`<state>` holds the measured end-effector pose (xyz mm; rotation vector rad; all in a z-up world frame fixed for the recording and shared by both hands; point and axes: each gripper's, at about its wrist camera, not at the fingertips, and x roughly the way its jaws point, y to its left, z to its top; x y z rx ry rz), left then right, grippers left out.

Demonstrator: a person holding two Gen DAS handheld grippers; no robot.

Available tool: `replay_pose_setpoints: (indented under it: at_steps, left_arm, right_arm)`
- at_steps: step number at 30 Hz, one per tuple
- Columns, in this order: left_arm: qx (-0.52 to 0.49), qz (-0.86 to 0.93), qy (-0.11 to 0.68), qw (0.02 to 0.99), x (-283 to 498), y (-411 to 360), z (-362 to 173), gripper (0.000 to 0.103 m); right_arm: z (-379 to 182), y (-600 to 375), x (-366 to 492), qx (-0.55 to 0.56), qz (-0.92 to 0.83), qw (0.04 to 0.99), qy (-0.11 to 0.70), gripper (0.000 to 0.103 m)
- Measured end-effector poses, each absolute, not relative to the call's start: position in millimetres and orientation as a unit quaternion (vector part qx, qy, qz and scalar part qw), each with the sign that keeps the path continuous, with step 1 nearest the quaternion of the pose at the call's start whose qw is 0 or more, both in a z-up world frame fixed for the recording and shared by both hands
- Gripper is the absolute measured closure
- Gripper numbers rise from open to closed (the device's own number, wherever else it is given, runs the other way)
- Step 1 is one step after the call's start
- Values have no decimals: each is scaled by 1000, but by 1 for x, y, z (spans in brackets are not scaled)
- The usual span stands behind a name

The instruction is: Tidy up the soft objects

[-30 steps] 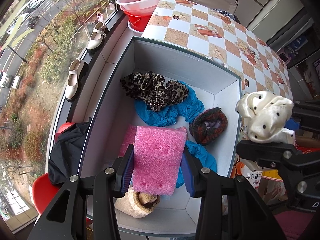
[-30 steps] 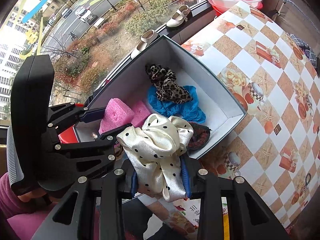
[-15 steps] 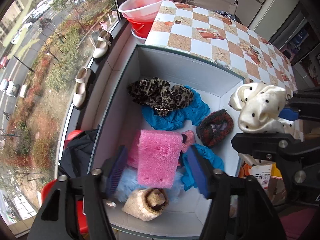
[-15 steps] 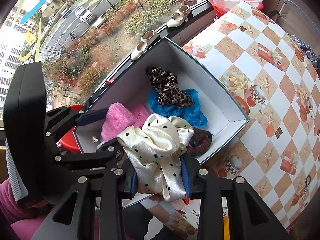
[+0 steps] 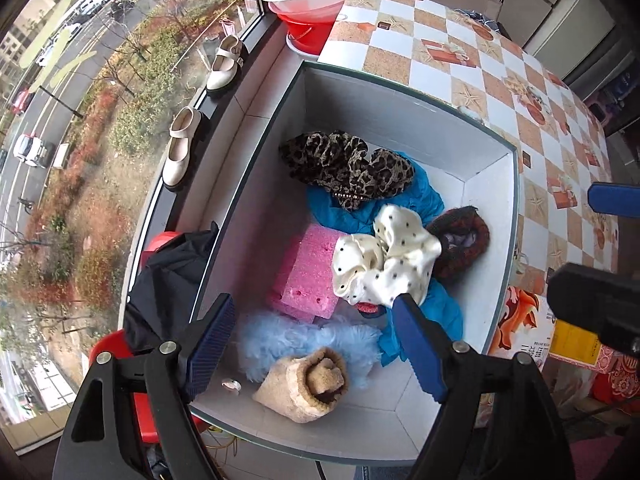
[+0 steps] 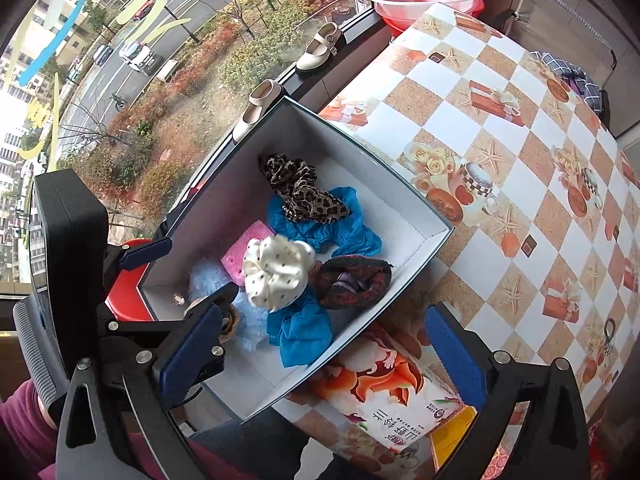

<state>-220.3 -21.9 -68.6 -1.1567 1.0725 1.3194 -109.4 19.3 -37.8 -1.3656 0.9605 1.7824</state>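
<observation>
1. Your right gripper (image 6: 324,356) hangs over the near corner of the box (image 6: 400,188). Its jaws are opening, already wide, with nothing between them. The cream polka-dot scrunchie (image 6: 278,274) lies loose in the box, on the pink foam block (image 6: 240,254) and the blue cloth (image 6: 320,228).
2. Your left gripper (image 5: 312,344) points straight down into the box, jaws spread fairly wide and empty. The pink foam block (image 5: 310,276) sits free below, partly under the cream polka-dot scrunchie (image 5: 384,260).
3. Risk: the left gripper's right pad looks close to the scrunchie's edge, contact unclear. Pull up carelessly and the satin could snag and ride out of the box.
4. Risk: the scrunchie perches on a heap. A bump could roll it against the dark knit piece (image 5: 460,240), or off the foam.
5. Risk: both tools crowd the same corner. The right gripper's body fills the right edge of the left view; cross paths and they likely knock together.
6. Risk: the box overhangs the table (image 6: 520,160) on the window side, resting near a printed carton (image 6: 384,396). Press on the near wall and it may tip or slide.
7. Blue fluffy piece (image 5: 304,340) and beige knit roll (image 5: 304,384) lie near the front wall; a low sweep could drag them out.
</observation>
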Motion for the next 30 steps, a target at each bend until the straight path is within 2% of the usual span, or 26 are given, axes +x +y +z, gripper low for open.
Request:
replay_pose_setpoints:
  at_steps: [25,30]
  left_arm:
    - [-493,554,451,497,-223,-31,-71,20]
    - [-488,557,393,545,-231,-37,-55,20]
  right_arm:
    - [-32,3,-113,-523,692,340,364,1]
    - [-33,0,-114,-526,692,336,363,1]
